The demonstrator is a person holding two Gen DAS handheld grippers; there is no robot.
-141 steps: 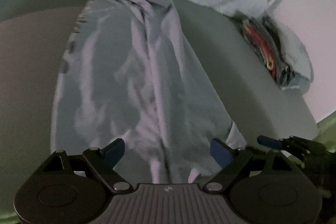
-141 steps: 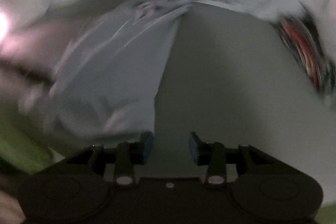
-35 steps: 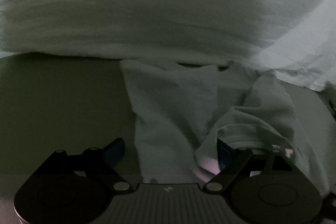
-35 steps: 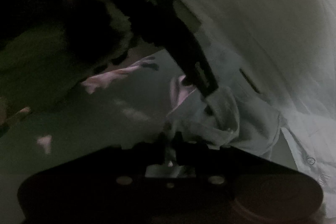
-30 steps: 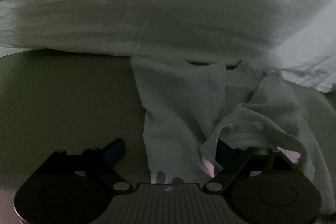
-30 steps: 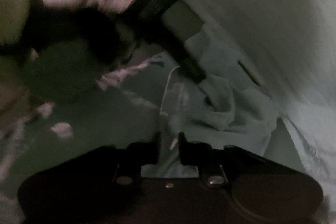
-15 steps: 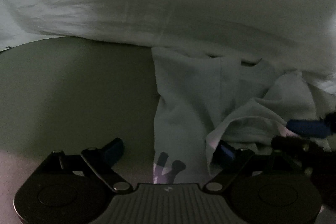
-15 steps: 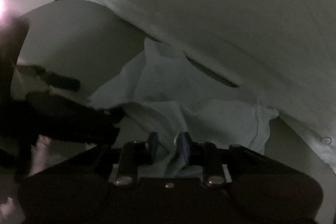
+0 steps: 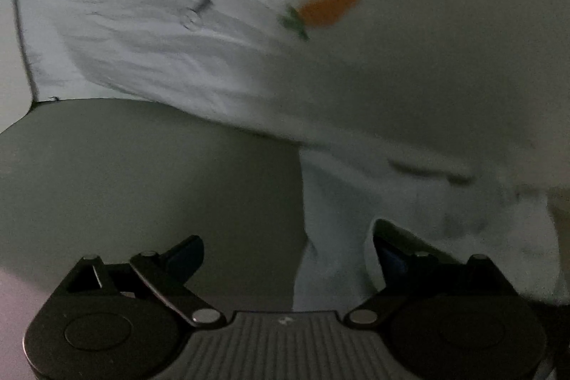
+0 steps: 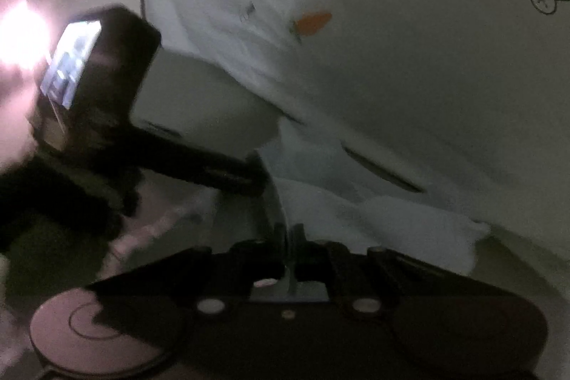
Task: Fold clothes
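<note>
The pale garment point(image 9: 409, 223) lies bunched on the dull grey surface point(image 9: 142, 173), its far end tucked against or under a big white pillow point(image 9: 409, 66) printed with an orange carrot point(image 9: 327, 9). The left gripper point(image 9: 288, 255) has its jaws spread wide, one blue finger over bare surface and the other half hidden beneath a raised fold of cloth, so it holds nothing. The right gripper point(image 10: 290, 259) has its jaws drawn together on a thin edge of the garment, close to where the left tool's dark body point(image 10: 107, 102) reaches in. The pictures are dim and blurred, so how much of the cloth is already doubled over is hard to tell. The risks, as I judge them: the narrow pinch could slip free if the right side pulls sharply; cloth caught under the pillow could drag and skew a fold; the loose flap draped over the left finger could snag when the jaws close, and the two tools sit near enough to knock together
</note>
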